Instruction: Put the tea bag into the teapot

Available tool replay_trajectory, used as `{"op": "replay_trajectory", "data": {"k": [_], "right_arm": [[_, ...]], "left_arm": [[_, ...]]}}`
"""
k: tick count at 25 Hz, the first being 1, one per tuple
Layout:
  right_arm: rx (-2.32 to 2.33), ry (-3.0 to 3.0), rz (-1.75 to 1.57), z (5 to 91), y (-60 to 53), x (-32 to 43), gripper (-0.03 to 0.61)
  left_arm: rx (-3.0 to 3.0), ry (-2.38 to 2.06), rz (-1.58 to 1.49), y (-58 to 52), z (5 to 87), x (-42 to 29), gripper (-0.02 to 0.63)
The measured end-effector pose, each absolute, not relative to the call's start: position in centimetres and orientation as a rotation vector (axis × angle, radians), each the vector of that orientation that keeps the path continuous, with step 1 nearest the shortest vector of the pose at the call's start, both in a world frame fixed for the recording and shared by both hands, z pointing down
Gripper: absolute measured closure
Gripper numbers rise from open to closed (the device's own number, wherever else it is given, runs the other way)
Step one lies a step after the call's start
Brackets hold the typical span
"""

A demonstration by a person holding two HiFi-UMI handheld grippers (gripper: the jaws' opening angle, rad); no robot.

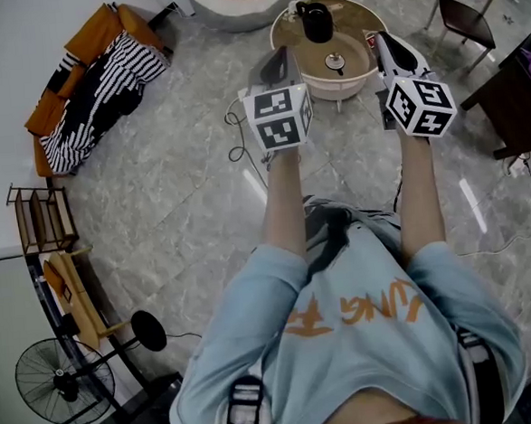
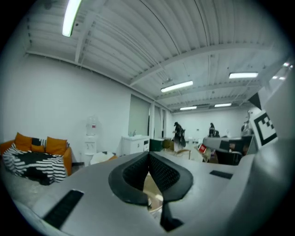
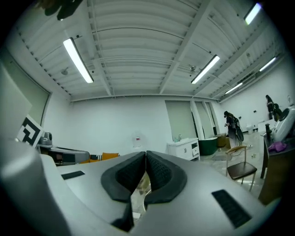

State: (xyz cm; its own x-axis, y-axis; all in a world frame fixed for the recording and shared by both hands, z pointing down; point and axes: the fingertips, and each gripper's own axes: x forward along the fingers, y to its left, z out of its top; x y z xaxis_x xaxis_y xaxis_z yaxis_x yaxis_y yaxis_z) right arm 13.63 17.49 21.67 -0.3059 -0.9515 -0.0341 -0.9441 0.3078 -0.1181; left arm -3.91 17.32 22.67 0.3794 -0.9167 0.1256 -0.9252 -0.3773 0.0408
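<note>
A black teapot (image 1: 316, 20) stands at the far side of a round, white-rimmed table (image 1: 358, 84). Nearer on the tabletop lies a small pale item (image 1: 335, 63), too small to identify. I hold both grippers level over the table's near edge. The left gripper (image 1: 280, 56) is on the left, the right gripper (image 1: 380, 39) on the right, with the teapot between and beyond them. In the left gripper view the black pads (image 2: 162, 171) meet at the tips of the left gripper (image 2: 148, 156), with nothing held. The right gripper (image 3: 146, 155) looks the same, shut and empty.
An orange sofa with a striped blanket (image 1: 93, 78) stands along the left wall. A white round cushion bed (image 1: 242, 2) lies beyond the table. A chair (image 1: 465, 16) and a dark desk (image 1: 520, 98) are on the right. A fan (image 1: 60, 384) stands at bottom left, and cables (image 1: 235, 136) lie on the floor.
</note>
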Motion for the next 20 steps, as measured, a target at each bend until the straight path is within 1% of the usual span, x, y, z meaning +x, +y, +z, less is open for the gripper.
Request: {"op": "replay_trajectory", "data": {"k": [2,4,11,16,20], "right_arm": [[-1.807,2.419,-0.12,21.4,17.5,14.8,0.561],[-1.826,2.391,-0.122,21.4,17.5,15.7,0.56],[-1.862,2.385,-0.1,21.7,17.0,16.7,0.56],[-1.872,2.464,0.093,21.7,17.0,16.0,0.558],[-1.839,2.479,0.121,21.2,16.7,15.9,0.558]], "left_arm": [[2.573,-1.591,-0.087,17.9,21.0,-3.8,0.588],[2.6,-1.534,-0.188,18.2,20.3,-3.7,0.588],[2.537,-1.707,0.033,17.1,22.5,-5.2,0.588],[2.545,-1.741,0.06,16.6,22.4,-4.8,0.589],[2.559,-1.743,0.059,16.1,22.1,-4.1,0.588]]}}
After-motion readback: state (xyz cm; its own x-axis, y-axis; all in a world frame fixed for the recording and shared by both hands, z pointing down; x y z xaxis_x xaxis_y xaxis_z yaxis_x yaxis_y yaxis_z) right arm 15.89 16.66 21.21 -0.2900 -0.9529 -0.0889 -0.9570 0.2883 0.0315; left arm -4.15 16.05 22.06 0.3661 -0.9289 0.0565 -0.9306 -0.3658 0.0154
